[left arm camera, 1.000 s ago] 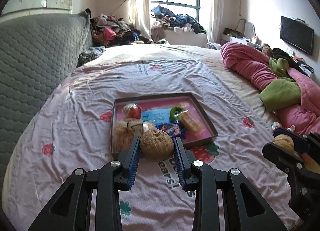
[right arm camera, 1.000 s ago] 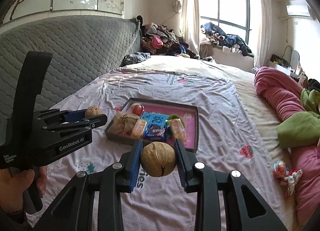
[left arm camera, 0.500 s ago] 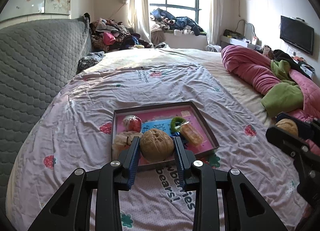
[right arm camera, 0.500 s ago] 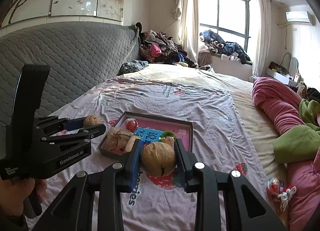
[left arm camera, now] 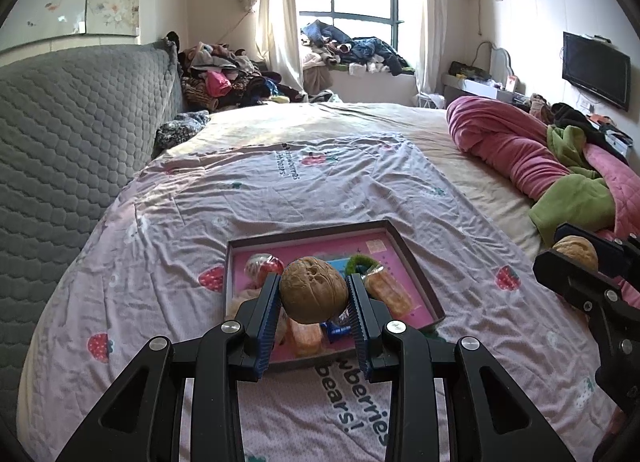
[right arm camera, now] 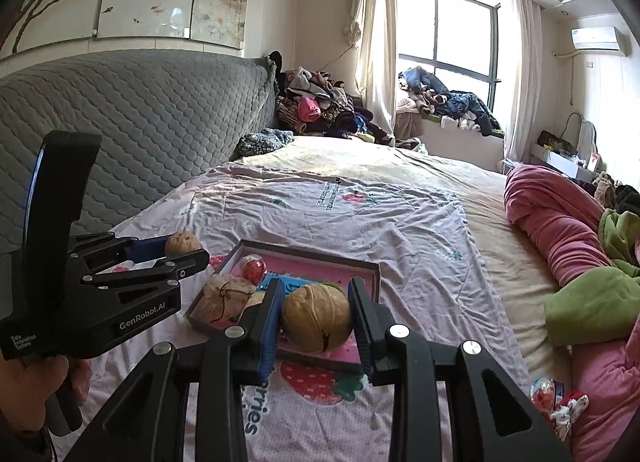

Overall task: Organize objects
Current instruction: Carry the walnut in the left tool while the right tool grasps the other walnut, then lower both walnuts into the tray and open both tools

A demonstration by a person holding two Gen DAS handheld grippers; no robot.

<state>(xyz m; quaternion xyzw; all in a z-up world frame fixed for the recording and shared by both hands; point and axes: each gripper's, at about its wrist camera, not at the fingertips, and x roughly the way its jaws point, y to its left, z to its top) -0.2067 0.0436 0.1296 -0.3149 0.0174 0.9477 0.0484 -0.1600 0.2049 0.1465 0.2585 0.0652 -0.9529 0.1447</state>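
Between our left gripper's [left arm camera: 313, 300] fingers sits one walnut [left arm camera: 313, 291], pinched by both blue pads above the tray [left arm camera: 416, 266]. Our right gripper [right arm camera: 317, 320] likewise clamps a second walnut [right arm camera: 317, 318] over the tray's near rim. Beyond, the tray lies on the bed [left arm camera: 280, 190], holding wrapped snacks. Only the right view shows loose sweets [right arm camera: 558, 402] beside the pink quilt [right arm camera: 552, 222].
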